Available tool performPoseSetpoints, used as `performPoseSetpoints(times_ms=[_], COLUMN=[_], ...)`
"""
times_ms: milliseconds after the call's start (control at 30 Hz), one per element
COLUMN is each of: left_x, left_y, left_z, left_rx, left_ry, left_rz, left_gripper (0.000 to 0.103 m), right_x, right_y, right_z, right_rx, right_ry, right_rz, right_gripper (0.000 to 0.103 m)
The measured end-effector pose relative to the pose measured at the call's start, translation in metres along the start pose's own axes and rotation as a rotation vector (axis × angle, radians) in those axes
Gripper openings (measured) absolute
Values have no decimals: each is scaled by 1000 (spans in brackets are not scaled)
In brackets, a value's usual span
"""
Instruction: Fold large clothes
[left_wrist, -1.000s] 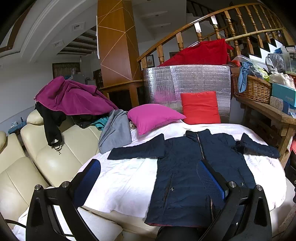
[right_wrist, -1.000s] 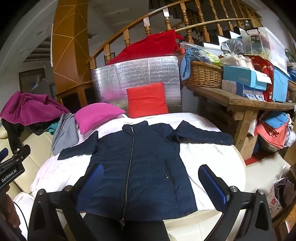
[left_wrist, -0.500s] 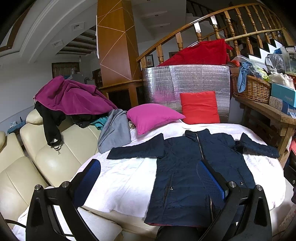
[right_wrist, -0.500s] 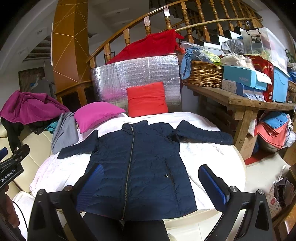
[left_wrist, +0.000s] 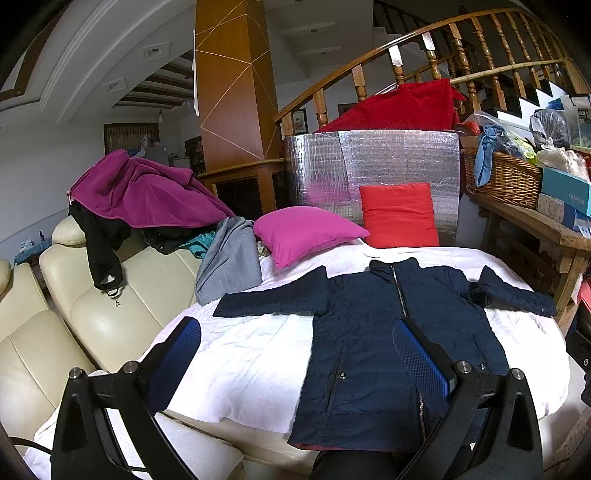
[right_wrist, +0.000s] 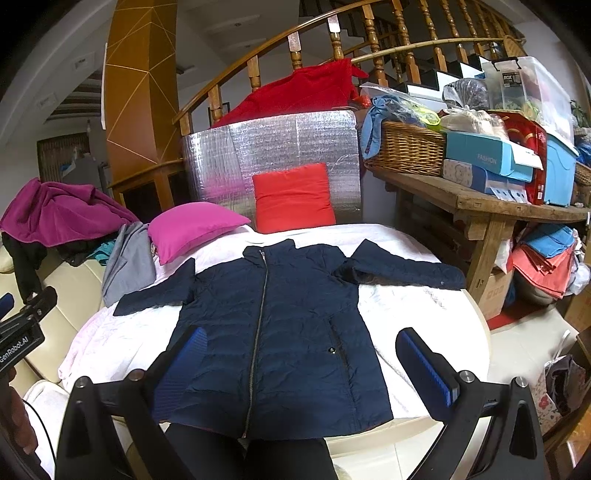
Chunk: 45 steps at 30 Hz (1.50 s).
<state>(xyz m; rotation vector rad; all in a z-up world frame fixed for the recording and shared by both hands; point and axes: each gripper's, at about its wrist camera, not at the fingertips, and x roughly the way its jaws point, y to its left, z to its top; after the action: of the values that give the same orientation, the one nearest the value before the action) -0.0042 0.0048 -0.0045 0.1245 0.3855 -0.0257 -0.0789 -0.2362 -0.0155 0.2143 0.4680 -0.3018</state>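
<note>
While seen through the left wrist camera: left gripper (left_wrist: 295, 354) held above the near edge of the round table under its white cloth (left_wrist: 251, 354), jaws spread wide with nothing between the blue pads (left_wrist: 417, 362). Dark navy quilted zip-up jacket (left_wrist: 369, 332) laid flat and front-up on that cloth, zipped shut, both sleeves stretched out to the sides, hem toward the camera and collar toward the far side. Right pad overlapping the jacket body in the picture; contact impossible to judge. Magenta cushion (left_wrist: 306, 232) and red square cushion (left_wrist: 399, 214) at the far edge of the table, silver foil panel (left_wrist: 369, 162) upright behind them. Cream leather sofa (left_wrist: 92, 325) on the left, draped with a purple fleece garment (left_wrist: 144, 192) and a grey garment (left_wrist: 232, 266).

From the right wrist camera: right gripper (right_wrist: 295, 362) likewise wide apart and empty, poised over the jacket's hem, the jacket (right_wrist: 288, 325) centred between the fingers. Wooden bench (right_wrist: 472, 199) on the right carrying a wicker basket (right_wrist: 406, 151) and blue boxes (right_wrist: 487, 158). Part of the left gripper visible at the left edge.
</note>
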Motion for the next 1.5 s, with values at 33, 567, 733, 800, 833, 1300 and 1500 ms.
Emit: performPoseSetpoints(times_ms=[33, 567, 733, 800, 833, 1300, 1500], left_x=[0, 19, 70, 103, 124, 364, 400], left_y=[0, -9, -35, -52, -62, -165, -178], left_z=[0, 9, 16, 13, 10, -70, -87], left_rx=[0, 14, 41, 57, 66, 97, 115], left_ry=[0, 25, 92, 149, 188, 564, 591], left_rz=[0, 11, -25, -57, -75, -78, -80], left_gripper=[103, 103, 103, 103, 103, 103, 103], right_x=[0, 21, 51, 72, 85, 304, 391], right_y=[0, -8, -47, -78, -97, -333, -394], right_z=[0, 11, 23, 26, 28, 12, 4], right_rx=[-1, 14, 99, 173, 219, 854, 1052], right_ry=[0, 10, 38, 56, 71, 153, 185], right_rz=[1, -3, -9, 9, 22, 76, 29], right_gripper=[103, 103, 103, 103, 103, 102, 81])
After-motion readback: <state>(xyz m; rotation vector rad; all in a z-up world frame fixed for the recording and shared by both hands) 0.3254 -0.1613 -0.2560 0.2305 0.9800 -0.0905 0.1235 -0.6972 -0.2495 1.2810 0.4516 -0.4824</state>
